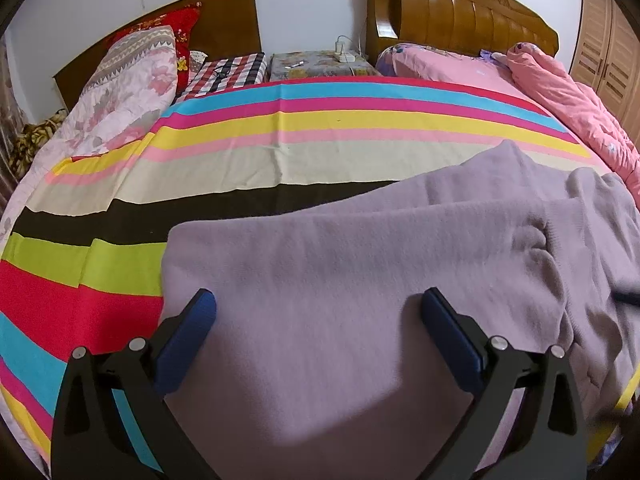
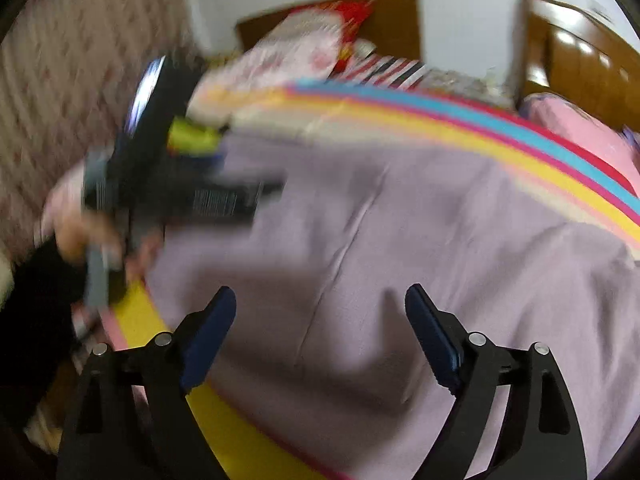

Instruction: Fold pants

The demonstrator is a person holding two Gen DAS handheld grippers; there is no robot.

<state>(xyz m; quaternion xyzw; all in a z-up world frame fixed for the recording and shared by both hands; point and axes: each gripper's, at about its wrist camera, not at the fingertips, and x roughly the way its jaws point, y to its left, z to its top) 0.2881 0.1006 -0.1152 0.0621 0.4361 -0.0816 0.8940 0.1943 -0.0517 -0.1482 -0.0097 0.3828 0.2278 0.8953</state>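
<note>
Lilac pants (image 1: pixel 360 264) lie on a striped bedsheet (image 1: pixel 280 120), with a straight folded edge at the left and bunched cloth at the right. My left gripper (image 1: pixel 316 304) is open just above the pants near that edge, holding nothing. In the right wrist view the pants (image 2: pixel 400 220) fill the middle, with a seam running down them. My right gripper (image 2: pixel 320 300) is open above them, empty. The left gripper (image 2: pixel 240 196) and the hand holding it show blurred at the left of that view.
A floral quilt (image 1: pixel 128 92) and red pillow (image 1: pixel 180 28) lie at the back left. A pink quilt (image 1: pixel 568 100) lies on the second bed at the right. A nightstand (image 1: pixel 320 64) stands between the wooden headboards. A wardrobe (image 1: pixel 608 52) is far right.
</note>
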